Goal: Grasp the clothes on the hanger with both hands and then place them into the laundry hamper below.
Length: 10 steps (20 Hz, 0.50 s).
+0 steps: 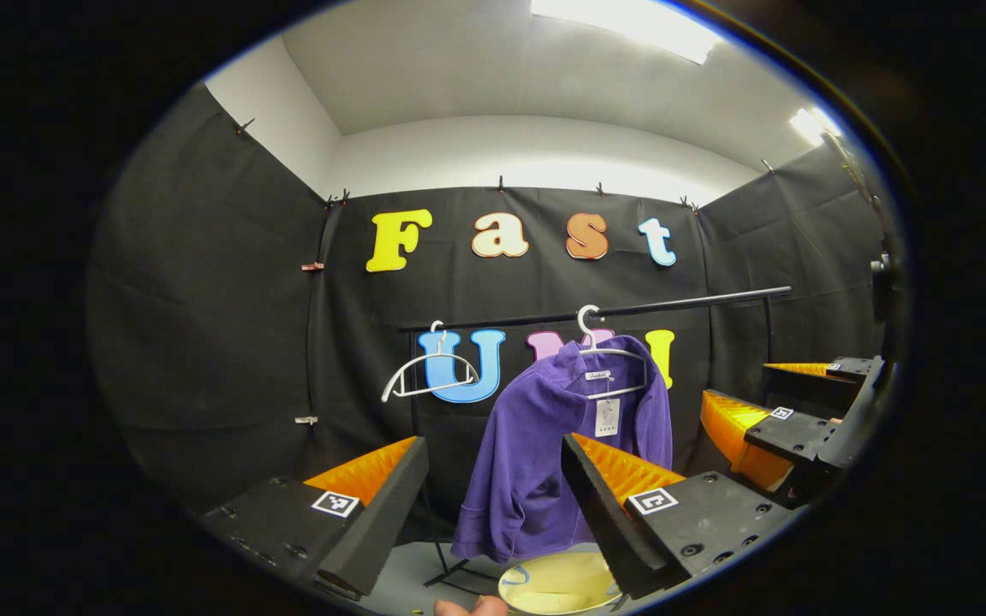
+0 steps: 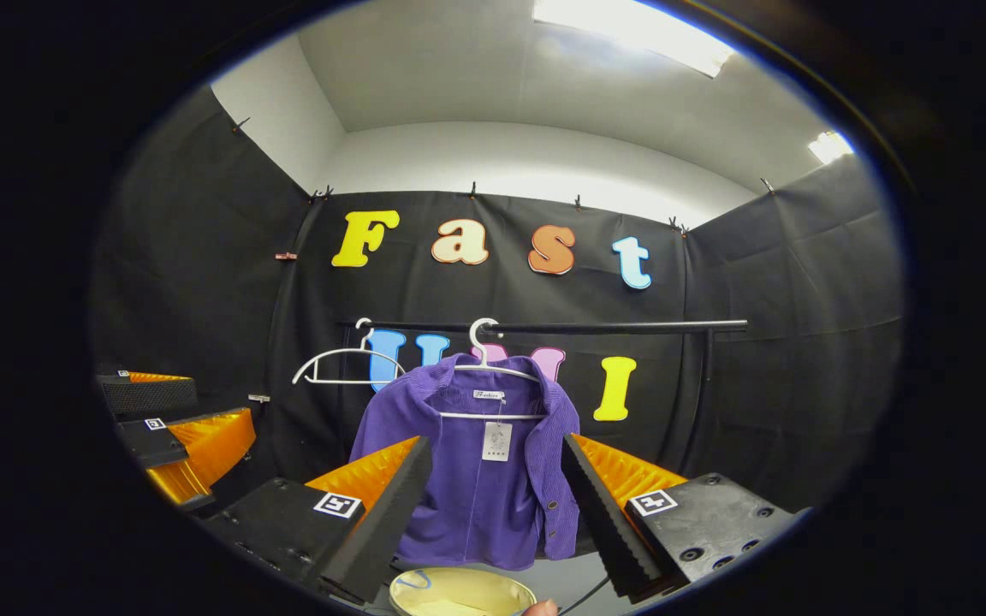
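Reference landmark: the clothes rail [image 2: 613, 327], a thin dark horizontal bar in front of the booth wall.

Hidden or cut off:
- The laundry hamper [image 2: 459, 590] sits below the rail. Its round pale rim and cream interior show; the lower part is cut off at the view's edge. In the left gripper view the hamper [image 1: 557, 586] is partly covered by that gripper's finger.
- The purple jacket [image 2: 476, 479] hangs from the rail, directly above the hamper. Both of its lower side edges lie behind the right gripper's fingers. In the left gripper view the jacket [image 1: 536, 462] appears turned, one shoulder drooping off its hanger [image 1: 608, 355].
- The print on the white tag at the collar is too small to make out.
- A fingertip [image 1: 467, 607] shows at the bottom edge, cut off.
- The rail's upright post [image 2: 703, 385] is faint against the wall.

Materials and shapes:
- Jacket: finely ribbed fabric, open collar, buttons down one front edge.
- Hangers: thin white wire-like forms with hooks. The empty hanger [image 2: 335, 364] hangs on the rail beside the jacket.
- Fingers: wedge-shaped, with ridged pads on the inner faces.

Gripper state:
- Left gripper [image 1: 493, 513]: released, fingers spread wide, nothing between them; short of the jacket.
- Right gripper [image 2: 493, 513]: released, fingers spread wide, framing the jacket without touching it.
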Motion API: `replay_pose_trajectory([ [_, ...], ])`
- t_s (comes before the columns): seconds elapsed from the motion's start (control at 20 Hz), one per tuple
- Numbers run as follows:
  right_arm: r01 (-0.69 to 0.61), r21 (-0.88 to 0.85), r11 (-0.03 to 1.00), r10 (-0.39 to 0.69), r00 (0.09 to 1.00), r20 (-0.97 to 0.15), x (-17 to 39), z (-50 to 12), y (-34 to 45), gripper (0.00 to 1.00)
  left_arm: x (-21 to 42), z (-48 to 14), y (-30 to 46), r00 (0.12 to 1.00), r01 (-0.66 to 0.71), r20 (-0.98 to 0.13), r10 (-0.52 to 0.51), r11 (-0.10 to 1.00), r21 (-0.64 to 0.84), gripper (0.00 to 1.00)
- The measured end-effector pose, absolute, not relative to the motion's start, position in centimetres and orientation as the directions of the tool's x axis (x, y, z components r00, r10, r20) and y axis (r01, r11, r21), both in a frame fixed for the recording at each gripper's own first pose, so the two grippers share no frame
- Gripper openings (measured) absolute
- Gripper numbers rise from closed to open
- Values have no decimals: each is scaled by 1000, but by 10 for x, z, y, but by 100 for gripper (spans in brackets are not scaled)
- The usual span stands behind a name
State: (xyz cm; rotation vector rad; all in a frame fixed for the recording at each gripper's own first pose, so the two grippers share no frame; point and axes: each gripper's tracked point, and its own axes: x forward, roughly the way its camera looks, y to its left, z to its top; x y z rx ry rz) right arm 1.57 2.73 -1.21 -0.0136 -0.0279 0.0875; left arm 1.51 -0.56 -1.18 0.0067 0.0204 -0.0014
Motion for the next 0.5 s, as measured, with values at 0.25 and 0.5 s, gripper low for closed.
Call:
replay_pose_trajectory([
  [0.25,-93,-23,995,94,995,17,21,-16,28,97,28,-10,-9,1000,3,-9,-3,1000,-13,98],
  [0.5,-111,-8,994,111,994,1,64,-33,18,97,67,-15,-26,1000,15,-2,-15,1000,-11,98],
])
